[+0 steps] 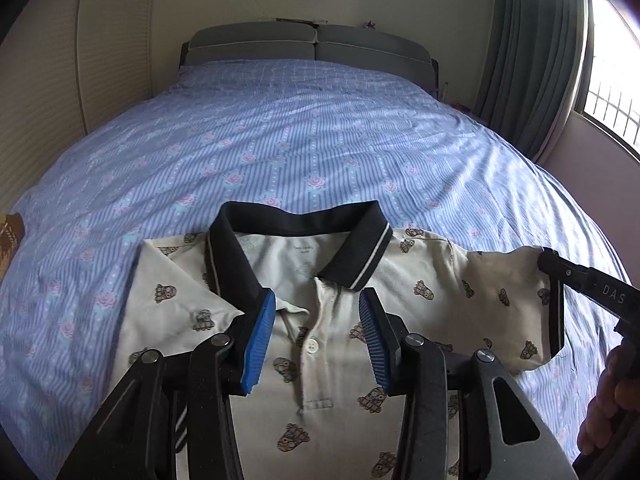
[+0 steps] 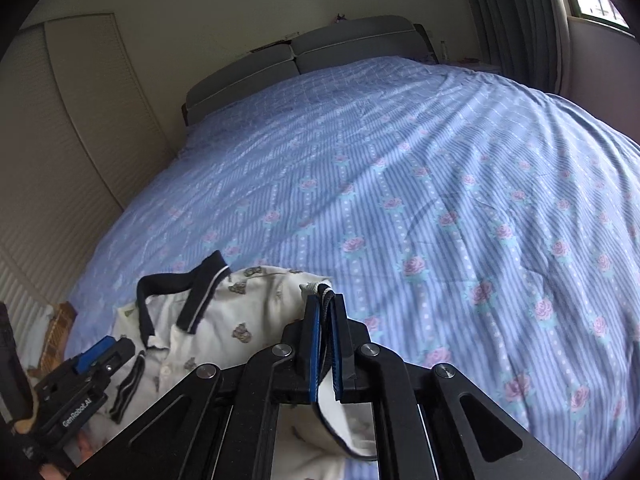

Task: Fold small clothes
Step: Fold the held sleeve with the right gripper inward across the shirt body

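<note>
A small cream polo shirt (image 1: 424, 276) with a black collar (image 1: 296, 224) and brown bear prints lies face up on the bed. Its left side is folded in. My left gripper (image 1: 316, 308) is open and empty, hovering over the button placket just below the collar. My right gripper (image 2: 325, 312) is shut on the black-trimmed cuff of the shirt's right sleeve (image 2: 320, 292) and holds it lifted off the bed. The right gripper also shows in the left wrist view (image 1: 548, 260) at the sleeve end. The shirt (image 2: 248, 316) and left gripper (image 2: 102, 354) show low left in the right wrist view.
The bed (image 1: 304, 136) has a blue striped cover with pink roses and a grey headboard (image 1: 312, 44). A pale wardrobe (image 1: 48, 92) stands along the left, green curtains (image 1: 532, 52) and a window at the right. A brown item (image 1: 10, 236) lies at the bed's left edge.
</note>
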Available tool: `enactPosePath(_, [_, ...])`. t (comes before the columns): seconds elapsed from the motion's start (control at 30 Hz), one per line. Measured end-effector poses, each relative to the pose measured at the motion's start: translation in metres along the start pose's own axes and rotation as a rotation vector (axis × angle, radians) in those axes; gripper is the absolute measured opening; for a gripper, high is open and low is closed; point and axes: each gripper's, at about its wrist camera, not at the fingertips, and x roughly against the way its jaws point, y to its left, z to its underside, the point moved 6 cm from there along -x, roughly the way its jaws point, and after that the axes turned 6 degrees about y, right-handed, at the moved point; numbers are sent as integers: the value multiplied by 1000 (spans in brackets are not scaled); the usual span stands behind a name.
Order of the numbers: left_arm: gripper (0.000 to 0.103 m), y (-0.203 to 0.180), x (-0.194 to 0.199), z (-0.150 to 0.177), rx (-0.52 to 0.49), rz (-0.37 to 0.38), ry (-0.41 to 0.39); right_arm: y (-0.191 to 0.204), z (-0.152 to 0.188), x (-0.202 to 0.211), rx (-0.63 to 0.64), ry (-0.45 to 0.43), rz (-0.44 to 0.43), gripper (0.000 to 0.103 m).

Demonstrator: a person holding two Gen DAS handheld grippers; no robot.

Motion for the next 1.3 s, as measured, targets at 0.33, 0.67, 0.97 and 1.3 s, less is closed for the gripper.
enactPosePath(0.33, [43,51,8,9,52,-5,5,84,33,-46,52,97,-35,6])
enactPosePath(0.67, [43,64,2,23,51,3,18,80,65,-98,18,183,3,6])
enactPosePath(0.97, [44,63,2,32,18,9,11,94,72,-58,138,124,74,21])
enactPosePath(1.3, [53,60,22,40,-4,51,-1,77,103,10,245,49,249,32])
